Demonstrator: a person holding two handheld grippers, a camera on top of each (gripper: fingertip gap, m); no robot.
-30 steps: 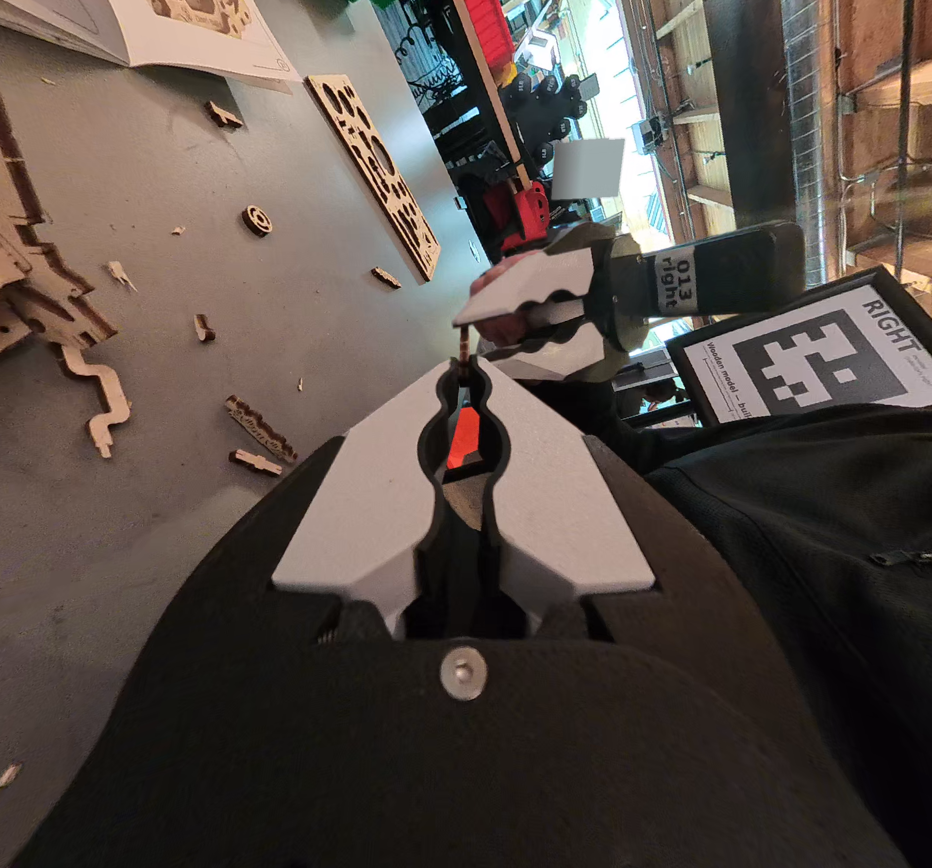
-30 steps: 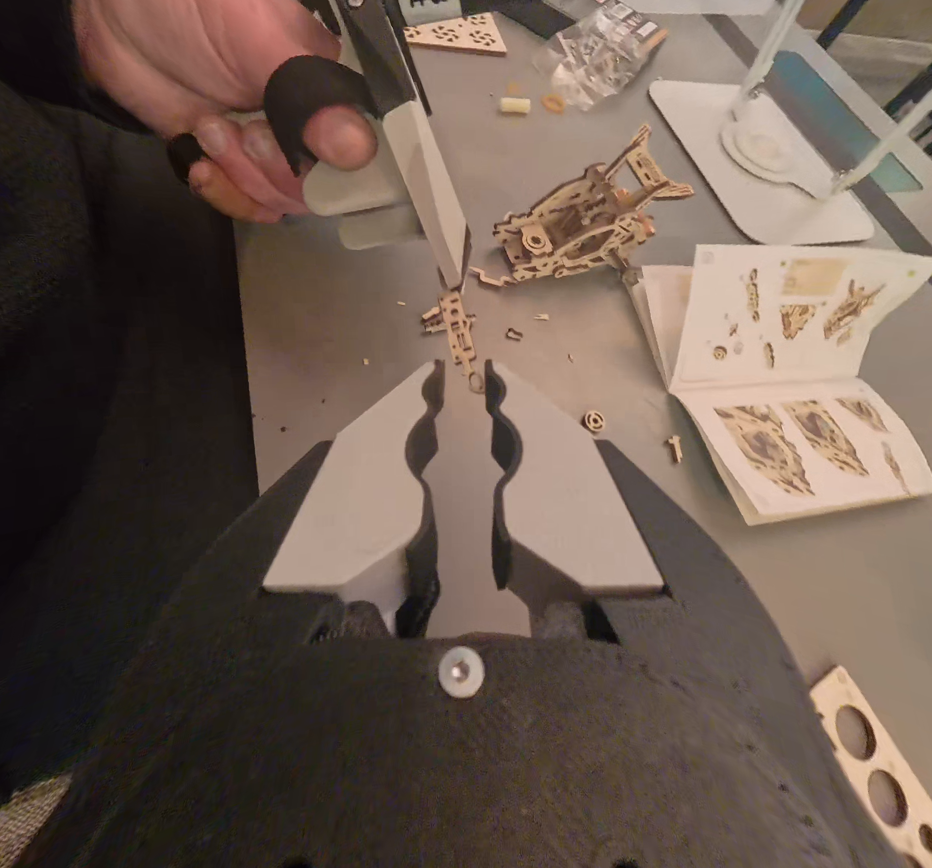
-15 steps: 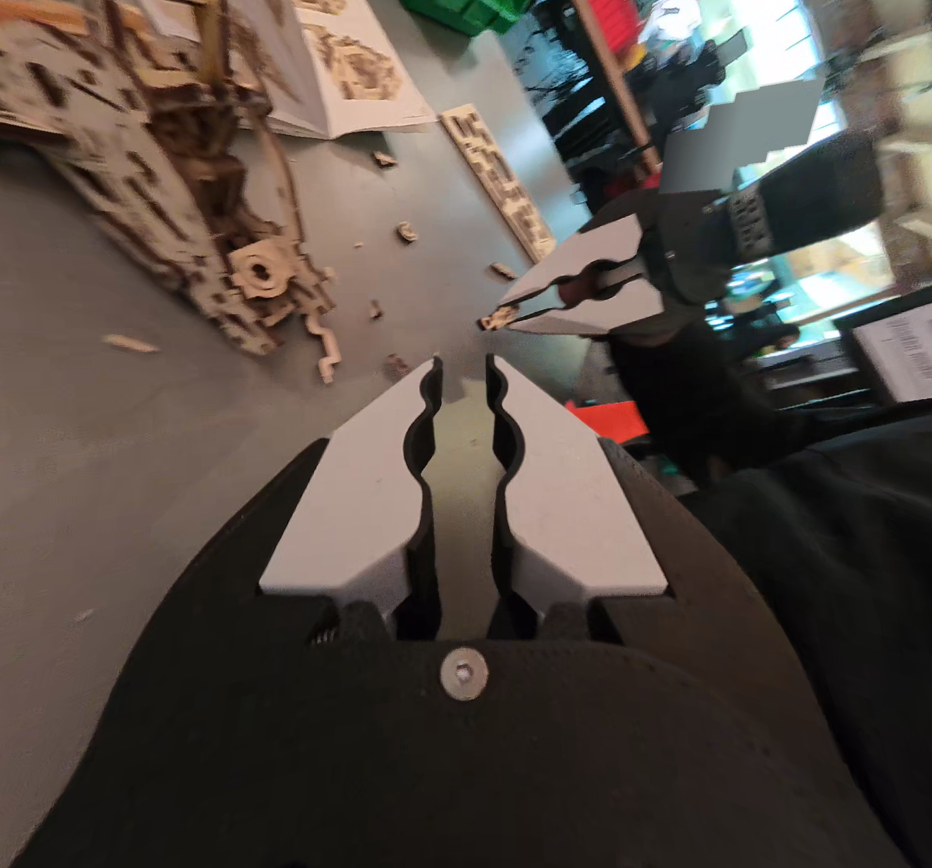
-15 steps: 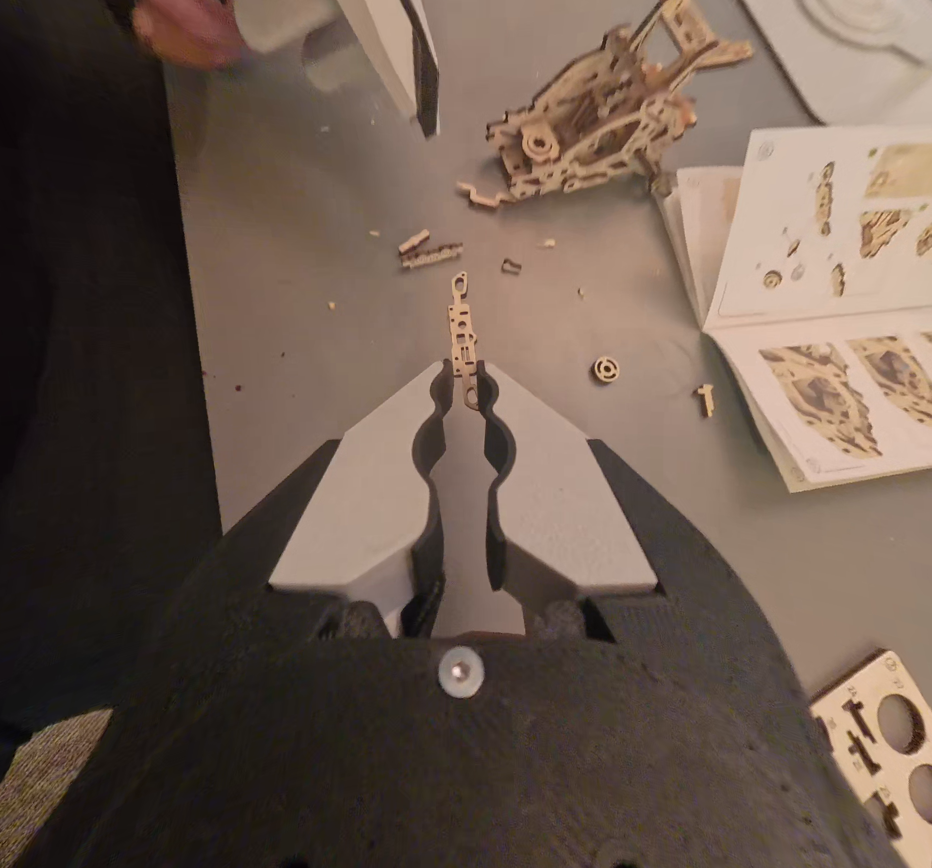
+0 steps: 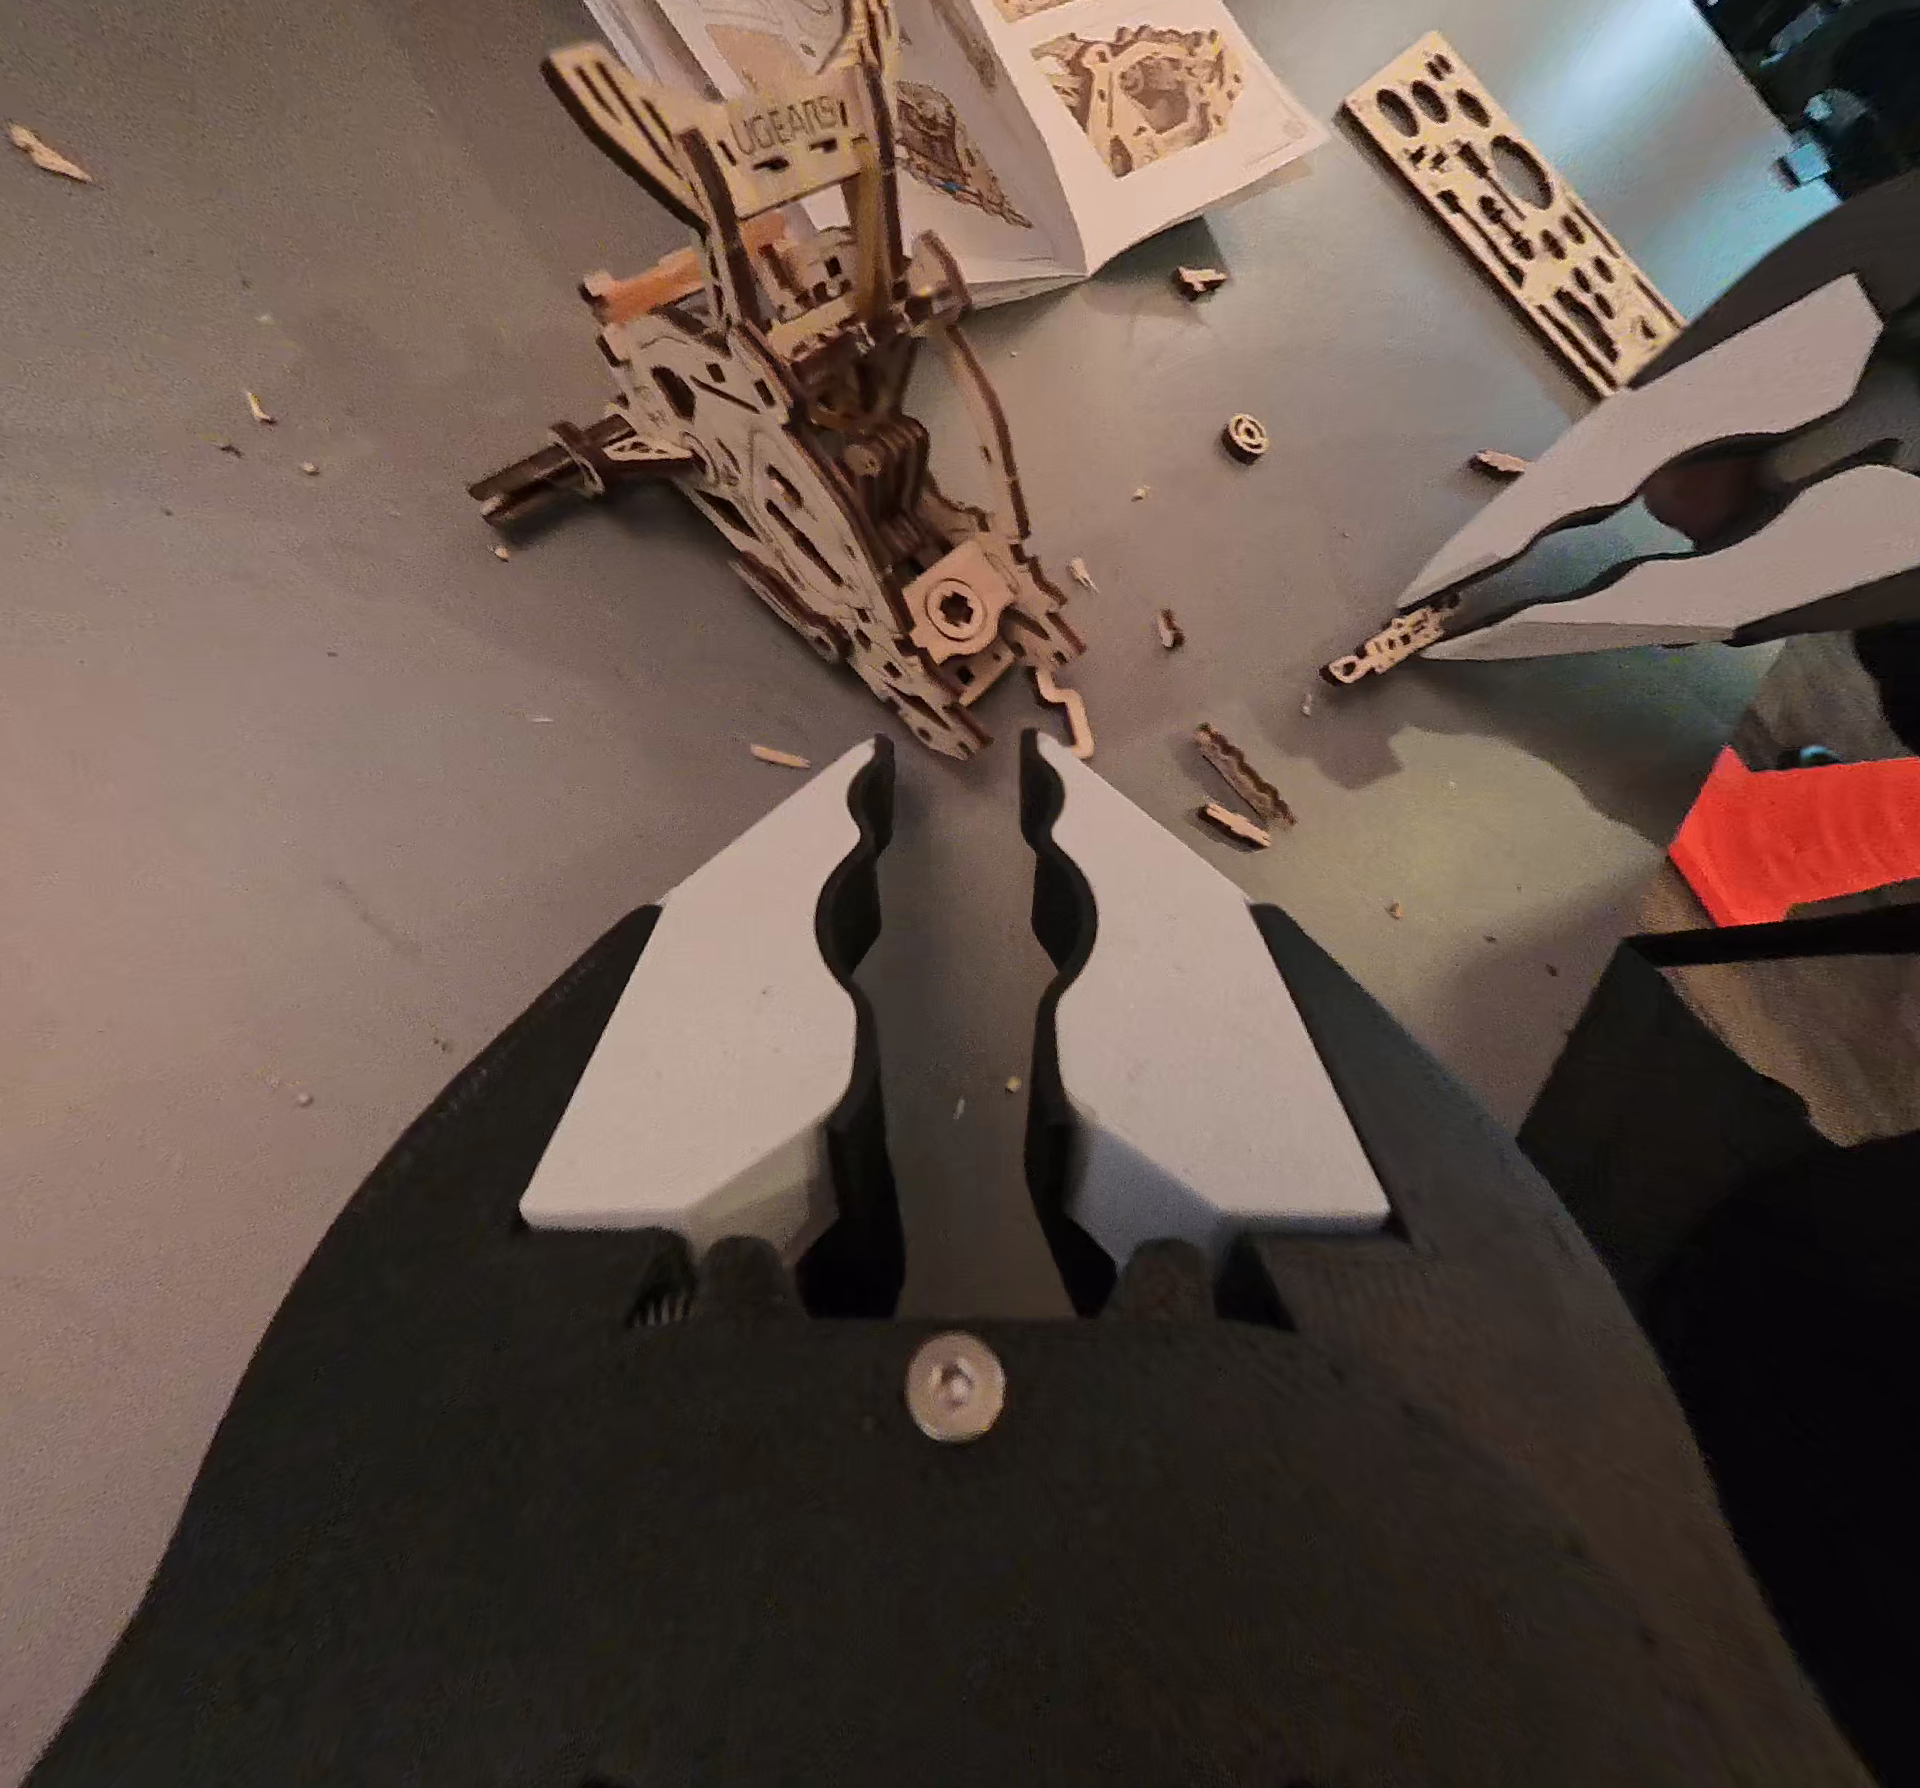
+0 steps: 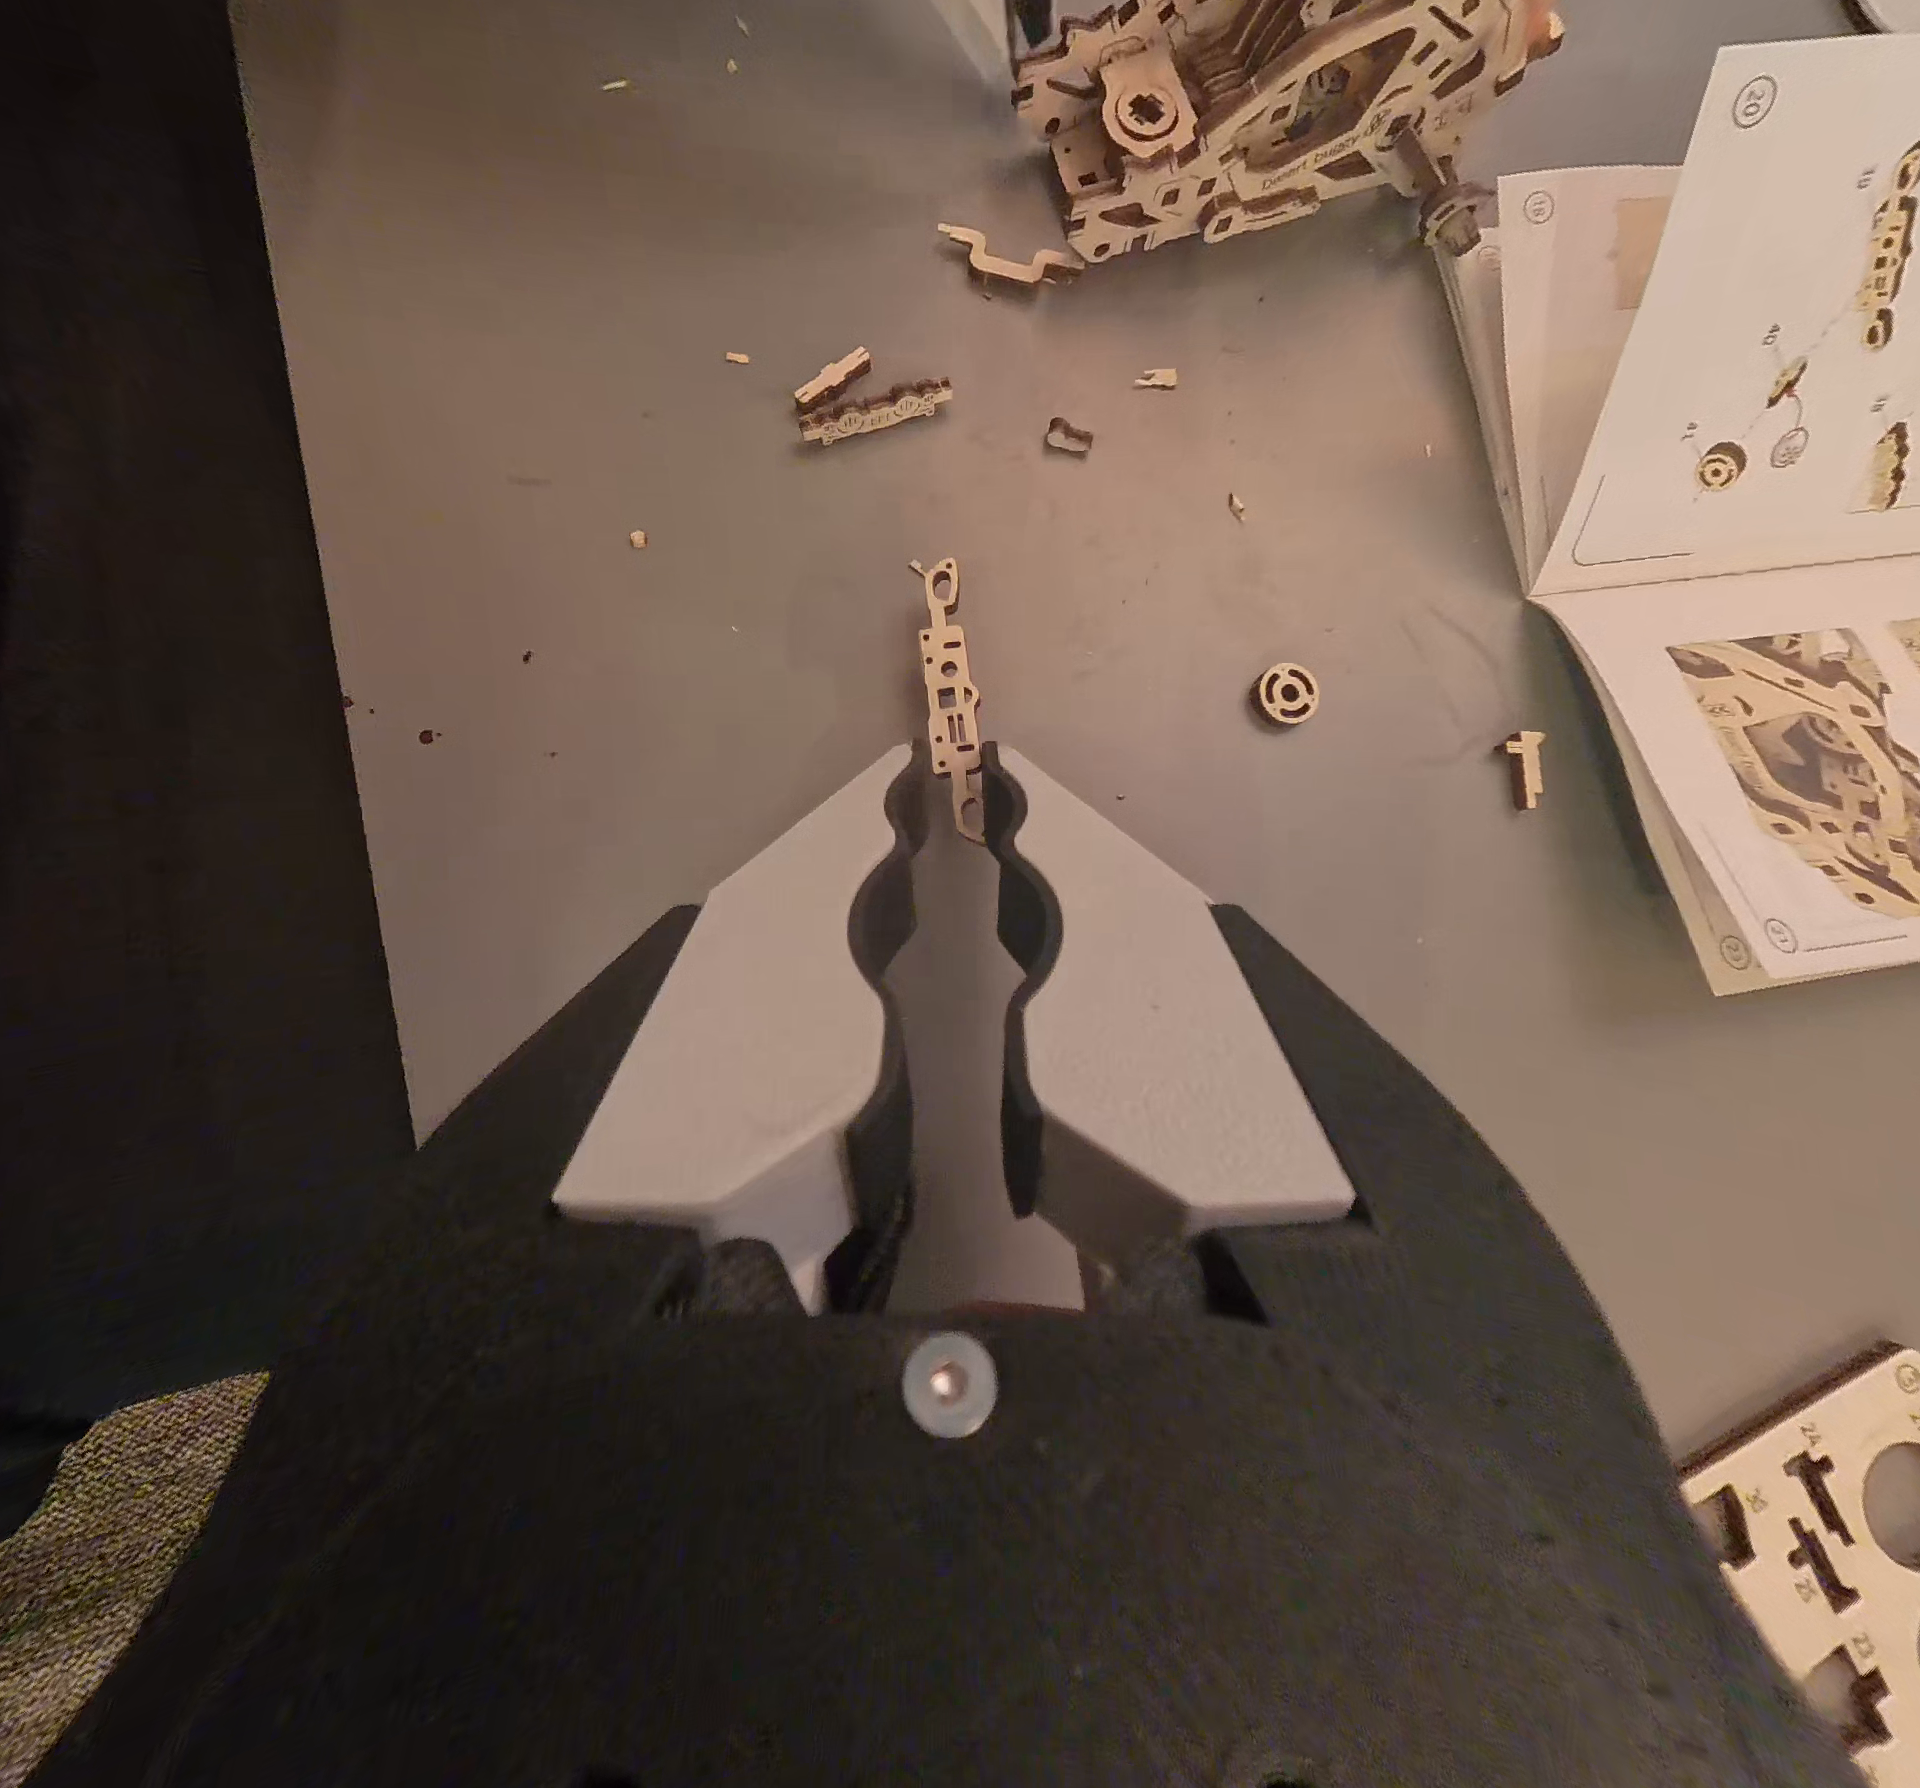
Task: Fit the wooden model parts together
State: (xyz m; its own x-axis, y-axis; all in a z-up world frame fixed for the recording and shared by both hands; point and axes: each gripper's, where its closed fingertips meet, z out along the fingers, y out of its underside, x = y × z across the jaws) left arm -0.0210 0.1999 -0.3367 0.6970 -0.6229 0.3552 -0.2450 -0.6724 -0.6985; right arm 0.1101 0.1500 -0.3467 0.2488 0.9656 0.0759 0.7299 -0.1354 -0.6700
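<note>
Between the tips of your right hand-held gripper (image 6: 951, 762) sits one thin wooden strip (image 6: 951, 689), pinched at its near end. Its long side points straight out toward 12 o'clock, above the grey desk (image 6: 582, 211).

Up at 1 o'clock from that strip lies the half-built wooden model (image 6: 1257, 117), well apart from it. Your left hand-held gripper (image 5: 956, 751) is spread apart and holds nothing. The model (image 5: 831, 450) is just past its tips at 12 o'clock, so your left hand-held gripper is the nearer one. You may want it to steady the model while the right one brings the strip over.

Count what lies around: one model, one strip held, one small round ring (image 6: 1286, 696), one zigzag piece (image 6: 1003, 261) by the model, two little bars (image 6: 873, 403) side by side, one open booklet (image 6: 1704, 512), and one punched-out sheet (image 5: 1507, 200). Some tiny chips lie about too.
</note>
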